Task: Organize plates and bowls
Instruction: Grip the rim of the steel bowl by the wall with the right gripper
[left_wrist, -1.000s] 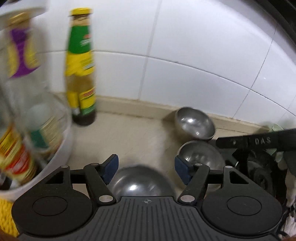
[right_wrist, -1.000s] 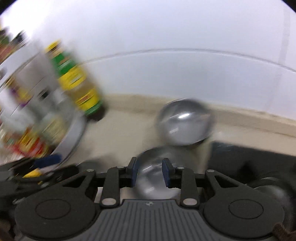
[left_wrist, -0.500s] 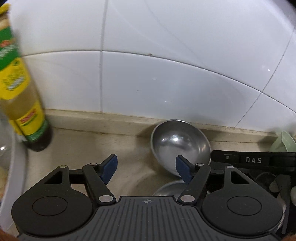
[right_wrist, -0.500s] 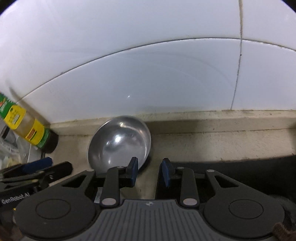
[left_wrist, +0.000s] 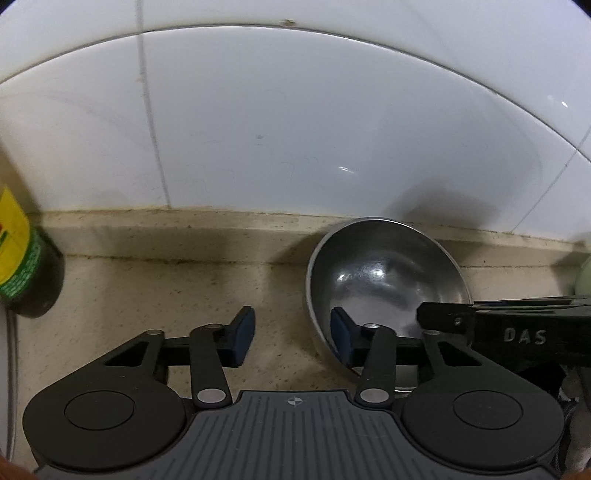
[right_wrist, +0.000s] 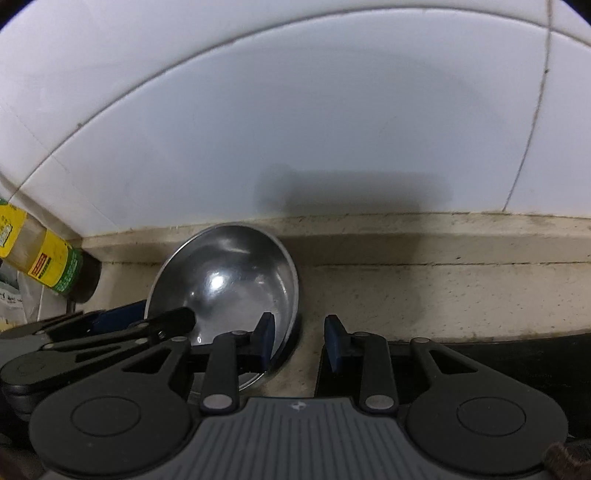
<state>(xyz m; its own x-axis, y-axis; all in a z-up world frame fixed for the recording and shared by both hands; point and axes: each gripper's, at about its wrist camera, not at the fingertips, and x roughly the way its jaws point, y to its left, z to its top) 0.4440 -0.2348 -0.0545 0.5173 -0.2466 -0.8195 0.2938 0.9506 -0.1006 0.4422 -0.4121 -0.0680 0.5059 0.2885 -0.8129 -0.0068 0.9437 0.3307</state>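
White wall tiles (left_wrist: 295, 129) fill the upper half of both views, above a speckled beige counter (left_wrist: 184, 295) with a raised lip at its back. Steel bowl (left_wrist: 384, 280), tilted, leans against that lip with its hollow facing the cameras. Both grippers pitch steeply down toward it. The left gripper (left_wrist: 291, 338) straddles the bowl's left rim, one blue pad inside the hollow, the other outside over the counter; its jaws are closing, with a clear gap left, neither pad pressing on the rim. The right gripper (right_wrist: 299, 341) straddles the right rim the same way, its narrow jaws not clamped on the metal. A green-and-yellow labelled bottle (right_wrist: 48, 266) stands at far left.
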